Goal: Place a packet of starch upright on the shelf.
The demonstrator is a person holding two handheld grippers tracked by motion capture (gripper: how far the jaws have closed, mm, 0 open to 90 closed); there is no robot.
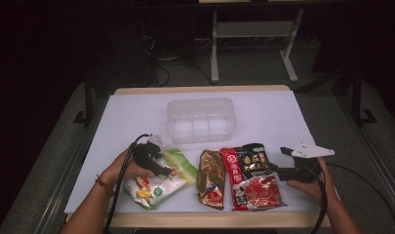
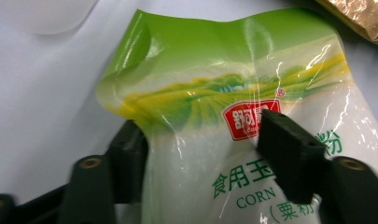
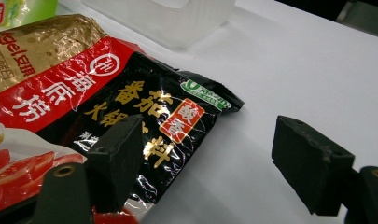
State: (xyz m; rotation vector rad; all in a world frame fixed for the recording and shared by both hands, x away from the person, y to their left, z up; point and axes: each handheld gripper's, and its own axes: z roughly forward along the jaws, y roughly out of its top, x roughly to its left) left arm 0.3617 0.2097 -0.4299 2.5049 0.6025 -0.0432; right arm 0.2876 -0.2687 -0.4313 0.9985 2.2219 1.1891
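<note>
**Corn starch bag between the left tool's jaws**

The corn starch bag, green at the top and clear over white powder below, lies at the near left of the white tabletop. My left tool is over it, and in the left gripper view its two black jaws stand on either side of the bag's upper half, one at the crumpled left edge, the other lying over the printed face by the red logo. The jaws are partly closed around the bag; I cannot tell whether the pads are pressing on it.

Just right of that bag lies a gold and red packet, and just beside it a red and black hotpot seasoning packet. All three lie flat in a row along the near edge. Behind them, toward the middle of the tabletop, stands a clear plastic container, apart from the packets.

My right tool is at the right side of the seasoning packet. In the right gripper view its jaws stand wide apart with nothing gripped: one jaw overlaps the packet's black corner, the other is over bare tabletop. My right hand holds that tool low, near the tabletop's right edge.
</note>
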